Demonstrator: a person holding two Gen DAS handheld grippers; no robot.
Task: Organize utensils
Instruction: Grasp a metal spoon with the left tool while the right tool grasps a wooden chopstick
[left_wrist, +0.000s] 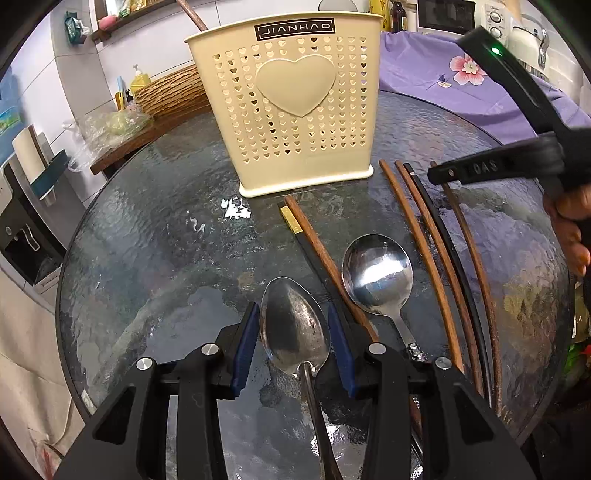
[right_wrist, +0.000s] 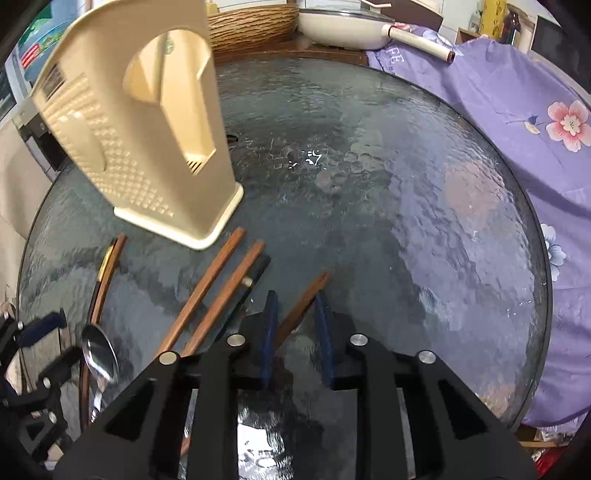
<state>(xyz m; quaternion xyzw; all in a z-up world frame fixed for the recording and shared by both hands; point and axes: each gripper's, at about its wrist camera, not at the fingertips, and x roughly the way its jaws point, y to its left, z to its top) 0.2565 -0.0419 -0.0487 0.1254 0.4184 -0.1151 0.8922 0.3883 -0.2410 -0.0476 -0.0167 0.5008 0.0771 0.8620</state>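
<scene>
On the round glass counter (left_wrist: 155, 229), your left gripper (left_wrist: 293, 325) angles down with its blue pads flanking a dull spoon (left_wrist: 295, 328), not visibly pressing it. Your right gripper (right_wrist: 297, 328) tilts down, jaws narrowed around one brown chopstick (right_wrist: 306, 299); contact is unclear. You have two spoons, the second one shiny (left_wrist: 376, 273), and six chopsticks. The cream holder (left_wrist: 295, 103) stands behind; its contents are hidden.

The round, rippled glass surface (left_wrist: 155, 229) carried an upright cream utensil holder (left_wrist: 295, 110), 2 metal spoons (left_wrist: 376, 273), and 6 chopsticks (left_wrist: 428, 258) lying loose beside it; a purple floral cloth (right_wrist: 517, 122) bordered its far edge.
</scene>
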